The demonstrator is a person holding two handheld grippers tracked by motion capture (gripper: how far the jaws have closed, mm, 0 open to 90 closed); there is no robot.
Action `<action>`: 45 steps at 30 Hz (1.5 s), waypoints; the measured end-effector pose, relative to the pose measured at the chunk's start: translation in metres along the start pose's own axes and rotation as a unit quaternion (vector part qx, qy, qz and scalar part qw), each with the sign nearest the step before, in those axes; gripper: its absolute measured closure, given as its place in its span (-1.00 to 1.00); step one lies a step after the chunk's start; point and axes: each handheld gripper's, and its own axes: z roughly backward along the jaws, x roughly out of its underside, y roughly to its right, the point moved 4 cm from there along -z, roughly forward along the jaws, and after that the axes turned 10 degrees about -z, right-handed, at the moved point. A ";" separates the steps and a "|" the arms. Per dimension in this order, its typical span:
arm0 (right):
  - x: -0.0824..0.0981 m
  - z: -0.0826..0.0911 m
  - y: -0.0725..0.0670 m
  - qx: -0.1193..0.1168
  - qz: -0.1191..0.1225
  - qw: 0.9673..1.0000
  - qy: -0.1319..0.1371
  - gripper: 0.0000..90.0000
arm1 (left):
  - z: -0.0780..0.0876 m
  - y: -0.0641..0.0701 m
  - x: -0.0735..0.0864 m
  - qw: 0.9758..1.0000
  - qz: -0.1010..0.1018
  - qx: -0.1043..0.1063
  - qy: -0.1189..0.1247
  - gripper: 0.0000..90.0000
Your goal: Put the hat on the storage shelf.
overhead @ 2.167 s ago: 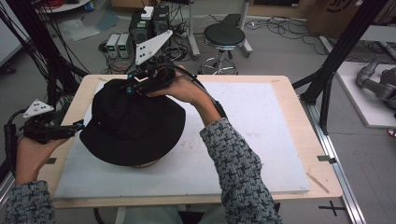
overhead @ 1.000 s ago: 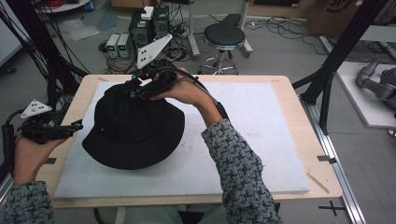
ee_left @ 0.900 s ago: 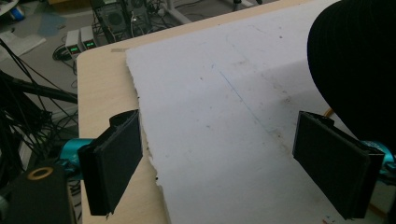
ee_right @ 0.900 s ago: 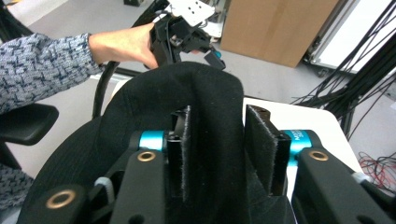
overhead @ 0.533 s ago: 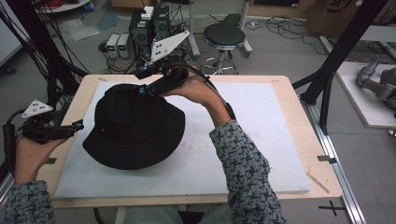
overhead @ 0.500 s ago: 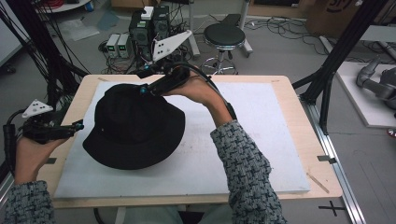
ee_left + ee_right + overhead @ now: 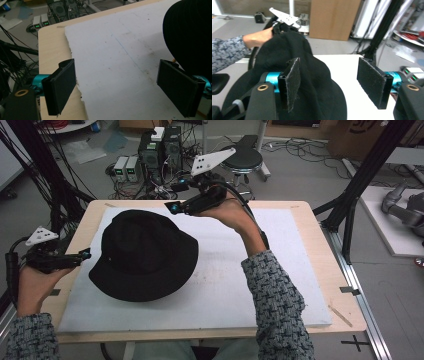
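One black hat [image 7: 142, 255] flat on my desk's [image 7: 310, 225] left half, my two claws both wide open and empty, right claw [image 7: 172, 207] just opened by the far edge, left claw [image 7: 86, 255] beside the brim.

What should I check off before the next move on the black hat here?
1. Black hat lies flat on the white mat, brim down: ok.
2. Right tool free of the hat; its jaws have just been opening, nothing between them: ok.
3. Left tool open, jaws empty, beside the brim: ok.
4. Whether the left tool touches the brim: cannot tell.
5. Hat wholly on the mat, away from the table edge: ok.
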 end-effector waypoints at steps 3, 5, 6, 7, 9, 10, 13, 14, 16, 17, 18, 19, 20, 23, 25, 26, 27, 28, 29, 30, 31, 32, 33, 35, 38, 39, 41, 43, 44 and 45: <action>0.004 0.009 0.005 0.014 -0.011 1.000 0.011 -0.30 | 0.000 0.000 0.000 1.000 -0.001 0.000 0.000 -0.64; 0.007 0.015 0.010 0.028 -0.019 0.999 0.016 -0.37 | 0.000 0.000 -0.001 1.000 -0.001 0.000 0.001 -0.64; 0.009 0.018 0.012 0.034 -0.025 0.999 0.017 -0.40 | -0.001 0.000 -0.001 1.000 -0.001 0.000 0.000 -0.64; 0.011 0.022 0.015 0.043 -0.030 0.998 0.018 -0.45 | -0.001 0.000 -0.001 1.000 0.000 0.000 0.000 -0.64; 0.015 0.029 0.020 0.050 -0.039 0.998 0.023 -0.51 | -0.002 0.000 -0.001 1.000 0.000 0.001 0.000 -0.64; 0.015 0.031 0.021 0.053 -0.040 0.997 0.027 -0.51 | -0.002 0.000 -0.001 1.000 0.000 0.001 0.000 -0.64; 0.020 0.043 0.026 0.064 -0.048 0.996 0.036 -0.54 | -0.003 0.001 -0.002 1.000 -0.002 0.004 0.000 -0.64; 0.022 0.046 0.028 0.069 -0.052 0.996 0.038 -0.56 | -0.004 0.001 -0.002 1.000 -0.001 0.003 0.000 -0.64; 0.027 0.053 0.032 0.085 -0.053 0.994 0.039 -0.60 | -0.004 0.001 -0.002 1.000 -0.001 0.004 0.000 -0.64; 0.030 0.056 0.034 0.089 -0.060 0.993 0.039 -0.62 | -0.004 0.000 -0.002 1.000 0.000 0.004 0.000 -0.64; 0.032 0.059 0.036 0.093 -0.064 0.993 0.041 -0.66 | -0.004 0.000 -0.002 1.000 0.000 0.004 -0.001 -0.64; 0.034 0.062 0.038 0.103 -0.072 0.991 0.038 -0.72 | -0.004 0.000 -0.002 1.000 0.000 0.003 0.000 -0.64; 0.036 0.064 0.041 0.114 -0.074 0.990 0.035 -0.72 | -0.004 0.000 -0.002 1.000 0.000 0.002 0.001 -0.64; 0.040 0.076 0.045 0.137 -0.084 0.986 0.039 -0.74 | -0.004 0.000 -0.003 1.000 -0.002 0.003 0.001 -0.64; 0.044 0.085 0.046 0.148 -0.080 0.984 0.054 -0.74 | -0.005 0.001 -0.003 1.000 -0.001 0.004 0.002 -0.64; 0.047 0.089 0.047 0.155 -0.084 0.983 0.054 -0.74 | -0.005 0.001 -0.002 1.000 -0.001 0.004 0.000 -0.64; 0.050 0.092 0.047 0.160 -0.087 0.982 0.054 -0.74 | -0.006 0.001 -0.002 1.000 0.000 0.004 0.000 -0.64; 0.054 0.096 0.048 0.165 -0.087 0.981 0.056 -0.74 | -0.006 0.001 -0.002 1.000 0.000 0.005 -0.001 -0.64; 0.058 0.101 0.048 0.168 -0.091 0.980 0.053 -0.74 | -0.006 0.001 -0.002 1.000 -0.002 0.006 0.000 -0.64; 0.062 0.105 0.048 0.175 -0.090 0.979 0.053 -0.74 | -0.006 0.002 -0.003 1.000 -0.002 0.005 0.000 -0.64; 0.067 0.111 0.048 0.183 -0.086 0.978 0.053 -0.74 | -0.006 0.002 -0.003 1.000 -0.002 0.005 0.000 -0.64; 0.071 0.116 0.049 0.188 -0.090 0.977 0.054 -0.74 | -0.006 0.003 -0.003 1.000 -0.003 0.005 0.000 -0.64; 0.075 0.121 0.049 0.191 -0.100 0.975 0.055 -0.74 | -0.006 0.003 -0.004 1.000 -0.004 0.006 0.000 -0.64; 0.084 0.131 0.051 0.204 -0.106 0.972 0.059 -0.74 | -0.007 0.003 -0.004 1.000 -0.004 0.005 0.000 -0.64; 0.096 0.144 0.052 0.217 -0.118 0.967 0.067 -0.74 | -0.007 0.003 -0.003 1.000 -0.004 0.004 -0.002 -0.64; 0.100 0.148 0.052 0.218 -0.122 0.966 0.069 -0.74 | -0.007 0.003 -0.003 1.000 -0.004 0.004 -0.003 -0.64; 0.110 0.153 0.051 0.219 -0.127 0.965 0.074 -0.74 | -0.008 0.003 -0.003 1.000 -0.004 0.004 -0.002 -0.64; 0.120 0.156 0.050 0.225 -0.132 0.963 0.072 -0.74 | -0.008 0.003 -0.003 1.000 -0.006 0.005 -0.003 -0.64; 0.123 0.157 0.050 0.228 -0.133 0.962 0.072 -0.74 | -0.008 0.003 -0.004 1.000 -0.005 0.004 -0.003 -0.64; 0.129 0.158 0.050 0.230 -0.141 0.960 0.072 -0.74 | -0.008 0.003 -0.004 1.000 -0.006 0.005 -0.003 -0.64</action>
